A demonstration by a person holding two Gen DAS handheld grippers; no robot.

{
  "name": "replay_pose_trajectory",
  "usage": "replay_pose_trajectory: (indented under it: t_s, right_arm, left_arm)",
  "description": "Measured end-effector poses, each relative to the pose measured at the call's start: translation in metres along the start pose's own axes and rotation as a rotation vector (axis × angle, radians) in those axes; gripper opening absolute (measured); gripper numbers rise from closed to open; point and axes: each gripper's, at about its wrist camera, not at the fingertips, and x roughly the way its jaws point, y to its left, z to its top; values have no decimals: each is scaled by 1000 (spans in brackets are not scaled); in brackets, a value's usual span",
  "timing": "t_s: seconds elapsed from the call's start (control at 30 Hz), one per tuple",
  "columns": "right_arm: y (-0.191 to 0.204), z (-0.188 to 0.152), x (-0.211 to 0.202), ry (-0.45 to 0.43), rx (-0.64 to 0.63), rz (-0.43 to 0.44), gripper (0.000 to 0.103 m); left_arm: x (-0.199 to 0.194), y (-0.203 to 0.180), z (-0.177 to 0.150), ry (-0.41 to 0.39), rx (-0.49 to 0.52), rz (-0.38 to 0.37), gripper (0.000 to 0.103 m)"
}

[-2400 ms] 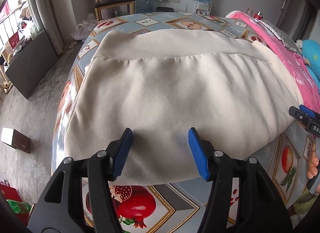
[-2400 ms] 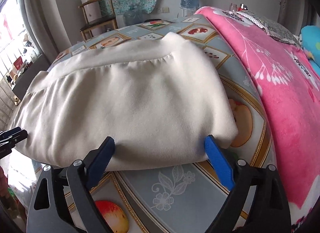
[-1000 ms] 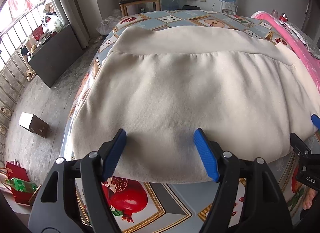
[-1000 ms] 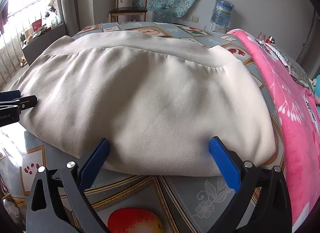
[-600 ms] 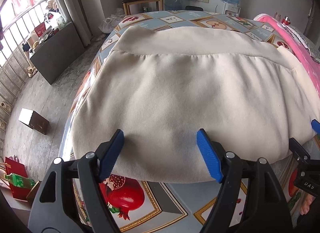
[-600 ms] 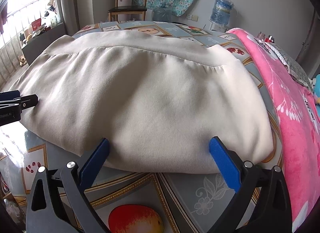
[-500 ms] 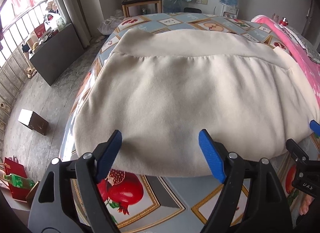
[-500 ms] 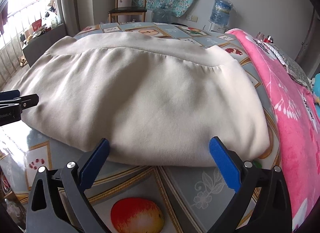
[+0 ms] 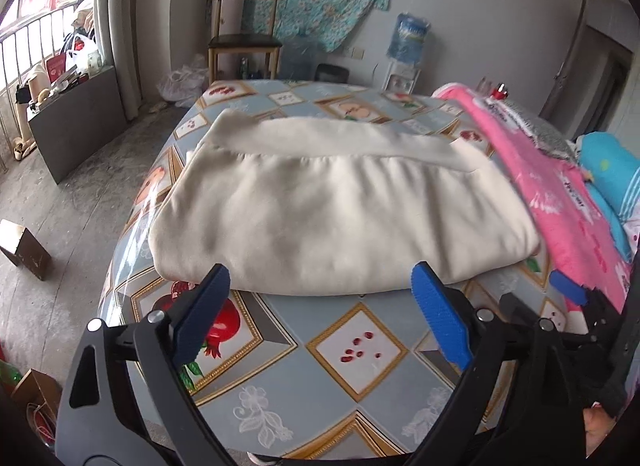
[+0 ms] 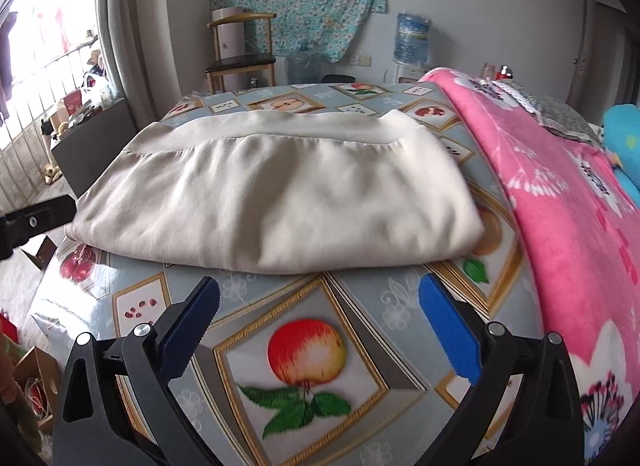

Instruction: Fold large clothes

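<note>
Both grippers pulled back off the folded garment (image 9: 340,205), jaws spread and empty.
Left gripper (image 9: 320,306) had just been opening wider, right gripper (image 10: 320,318) gaped too; the fold lay mid-table (image 9: 360,350), released to settle flat.

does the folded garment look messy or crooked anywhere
Nothing stands out. The cream garment lies folded flat on the fruit-print tablecloth, edges fairly even, with its ribbed band along the far side. Both grippers are open and clear of it.

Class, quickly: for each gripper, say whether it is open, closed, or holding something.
Left gripper: open, jaws just been opening, nothing between them.
Right gripper: open, holding nothing.
</note>
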Motion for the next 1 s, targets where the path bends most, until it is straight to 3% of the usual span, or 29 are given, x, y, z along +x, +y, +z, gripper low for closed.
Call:
replay_pose_trajectory:
  t_s: [0.2,0.47,0.6,0.83,1.0]
  right_arm:
    - [-9,-5,-33,-45,33,-29,97]
    - [-18,-1,-65,-58,58,-101,97]
    - [-18,2,-77,-69,73,-153,97]
    - [-8,8,-80,-86,56,-196,97]
    - [4,14,-69,-72,27,-179,97]
  left_arm:
    - [-30,-12,-4,-88,19,11,93]
    - [-48,-57,-20,-149,199,57,96]
    - [-55,-69,-16,-180,207,78,96]
    - [-50,-75,0,-162,285,137,96]
    - [-31,-62,8,-73,215,136,96]
